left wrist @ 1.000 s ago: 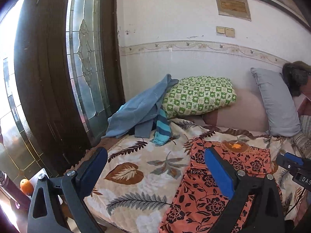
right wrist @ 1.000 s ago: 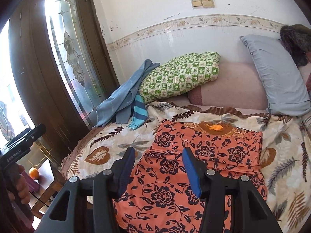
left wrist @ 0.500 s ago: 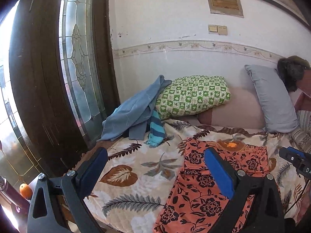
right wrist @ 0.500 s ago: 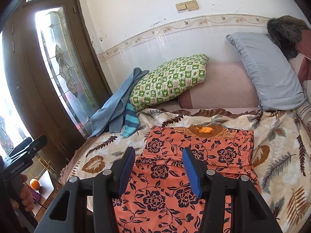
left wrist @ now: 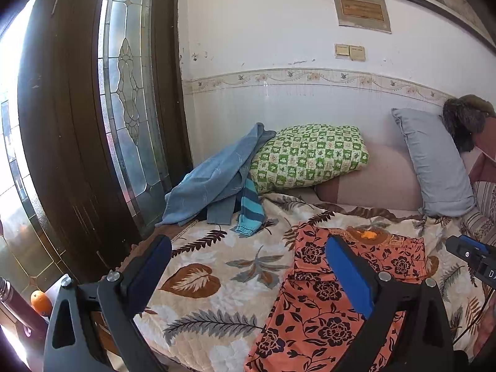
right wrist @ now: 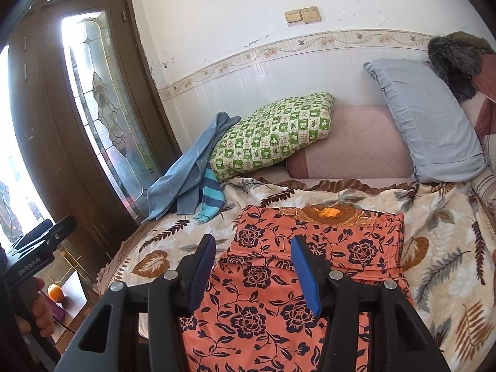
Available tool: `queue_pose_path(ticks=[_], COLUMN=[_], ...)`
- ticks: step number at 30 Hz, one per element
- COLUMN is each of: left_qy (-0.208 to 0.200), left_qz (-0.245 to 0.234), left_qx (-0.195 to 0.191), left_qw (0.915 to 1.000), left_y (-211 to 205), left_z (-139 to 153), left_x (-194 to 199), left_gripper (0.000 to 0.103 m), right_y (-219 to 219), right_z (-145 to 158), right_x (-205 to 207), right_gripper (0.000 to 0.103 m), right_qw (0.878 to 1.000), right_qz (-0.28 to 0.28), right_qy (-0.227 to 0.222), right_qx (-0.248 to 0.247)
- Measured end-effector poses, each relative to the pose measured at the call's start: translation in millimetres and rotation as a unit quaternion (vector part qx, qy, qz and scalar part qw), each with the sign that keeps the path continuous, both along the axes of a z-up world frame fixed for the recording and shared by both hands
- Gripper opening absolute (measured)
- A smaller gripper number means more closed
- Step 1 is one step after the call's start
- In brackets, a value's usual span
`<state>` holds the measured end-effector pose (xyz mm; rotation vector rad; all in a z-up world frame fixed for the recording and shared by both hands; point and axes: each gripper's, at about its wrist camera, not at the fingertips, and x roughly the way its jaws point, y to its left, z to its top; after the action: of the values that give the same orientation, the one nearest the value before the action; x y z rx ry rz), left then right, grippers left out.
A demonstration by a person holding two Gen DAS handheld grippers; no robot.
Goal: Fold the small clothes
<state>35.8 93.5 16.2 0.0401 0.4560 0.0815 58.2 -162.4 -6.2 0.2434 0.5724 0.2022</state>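
An orange garment with black flowers (right wrist: 356,248) lies flat on the leaf-print blanket (right wrist: 440,266), its brown neckline toward the pillows and a crease across its width. My right gripper (right wrist: 252,243) hovers over the garment's near half, open, with nothing between its blue pads. My left gripper (left wrist: 248,245) hangs over the blanket at the garment's (left wrist: 310,303) left edge, open wide and empty. Each gripper also shows at the edge of the other's view: the right gripper (left wrist: 471,257) and the left gripper (right wrist: 40,241), gripped by a hand.
A blue cloth (left wrist: 214,183) and a striped teal garment (left wrist: 249,214) lie heaped at the bed's far left against a green checked pillow (left wrist: 310,158). A grey pillow (right wrist: 434,124) leans at the right. A dark door with glass panes (left wrist: 130,93) stands left, an orange fruit (right wrist: 55,291) below.
Both views sway only slightly. The orange garment lies as before, and both grippers keep the same opening.
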Motion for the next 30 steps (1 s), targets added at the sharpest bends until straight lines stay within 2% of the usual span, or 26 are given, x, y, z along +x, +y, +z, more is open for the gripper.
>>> queue_pose_path(ticks=[26,28,30], left_qy=[0.001,0.014,0.052], left_qz=[-0.008,-0.026,-0.054], left_qx=[-0.002,-0.014,-0.026], left_qw=[1.0000,0.9995,0.9969], left_y=[-7.1,-4.3,-0.3], left_z=[-2.8,-12.2,-32.3], left_x=[-1.4,5.3,16.8], left_gripper=[0.100,0.100,0.100], right_y=[-2.5,-6.5,-15.8], right_z=[7.6,4.9,-2.1], right_x=[-7.5,-8.4,-10.0], right_gripper=[0.054,0.054,0.054], right_qw=[1.000,1.000,1.000], right_qz=[-0.010,-0.011,-0.013], right_qy=[-0.010,-0.003,0.012], right_qx=[-0.002,-0.001,-0.006])
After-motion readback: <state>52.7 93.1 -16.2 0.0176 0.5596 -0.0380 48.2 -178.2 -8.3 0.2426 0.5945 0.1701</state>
